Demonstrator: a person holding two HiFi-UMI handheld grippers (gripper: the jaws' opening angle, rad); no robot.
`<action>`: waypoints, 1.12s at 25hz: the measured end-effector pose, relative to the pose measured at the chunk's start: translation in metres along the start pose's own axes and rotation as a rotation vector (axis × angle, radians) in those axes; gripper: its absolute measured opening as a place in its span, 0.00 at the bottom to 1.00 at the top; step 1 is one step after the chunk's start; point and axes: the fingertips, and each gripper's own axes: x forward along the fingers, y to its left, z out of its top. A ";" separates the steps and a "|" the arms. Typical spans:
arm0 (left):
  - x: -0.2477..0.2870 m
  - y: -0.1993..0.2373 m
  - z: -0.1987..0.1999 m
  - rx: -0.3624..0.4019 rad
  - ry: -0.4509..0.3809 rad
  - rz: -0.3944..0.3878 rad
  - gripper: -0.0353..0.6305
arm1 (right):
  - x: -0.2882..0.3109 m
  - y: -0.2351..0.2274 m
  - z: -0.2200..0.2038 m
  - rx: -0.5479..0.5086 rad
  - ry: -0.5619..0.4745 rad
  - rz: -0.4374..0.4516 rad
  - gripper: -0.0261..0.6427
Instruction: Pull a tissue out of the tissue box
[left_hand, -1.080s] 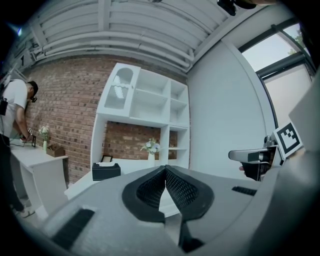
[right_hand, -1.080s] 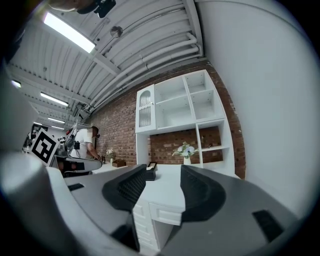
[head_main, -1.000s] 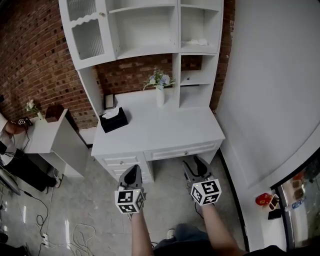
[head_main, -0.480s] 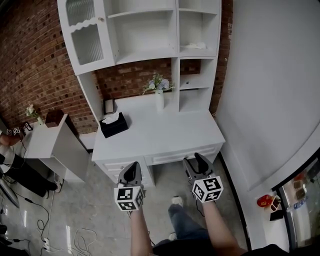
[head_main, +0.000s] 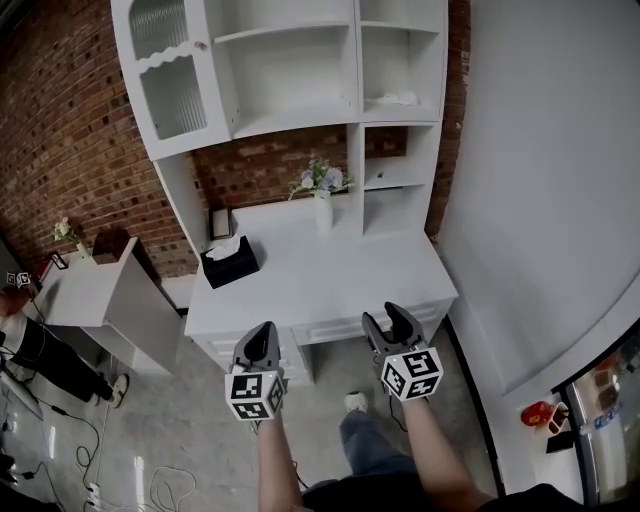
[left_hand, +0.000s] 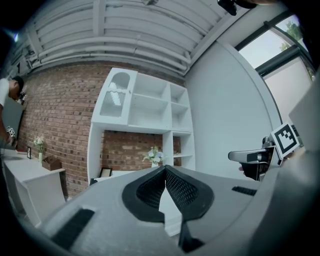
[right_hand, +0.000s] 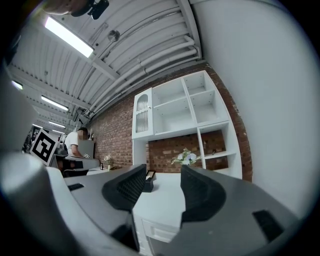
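A black tissue box with a white tissue sticking up stands on the left part of the white desk, near the brick wall. In the right gripper view the tissue box shows small between the jaws, far off. Both grippers hang in front of the desk, above the floor, well short of the box. My left gripper has its jaws pressed together at the tips, nothing in them. My right gripper has its jaws apart and holds nothing. From the left gripper view the right gripper shows at the right.
A white vase of flowers stands at the desk's back, under a white shelf unit. A small picture frame leans behind the box. A lower white counter stands at the left, a person beyond it. Cables lie on the floor.
The view has drawn a little nearer to the desk. Both grippers keep their places in front of it. The person at the far left has shifted.
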 end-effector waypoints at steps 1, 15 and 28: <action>0.006 0.002 -0.002 0.003 0.001 0.004 0.07 | 0.006 -0.003 -0.002 -0.002 0.001 0.003 0.33; 0.115 0.055 -0.023 0.009 0.071 0.075 0.07 | 0.133 -0.060 -0.032 0.072 0.042 0.041 0.33; 0.242 0.150 -0.025 -0.027 0.088 0.226 0.07 | 0.316 -0.087 -0.052 0.057 0.125 0.192 0.33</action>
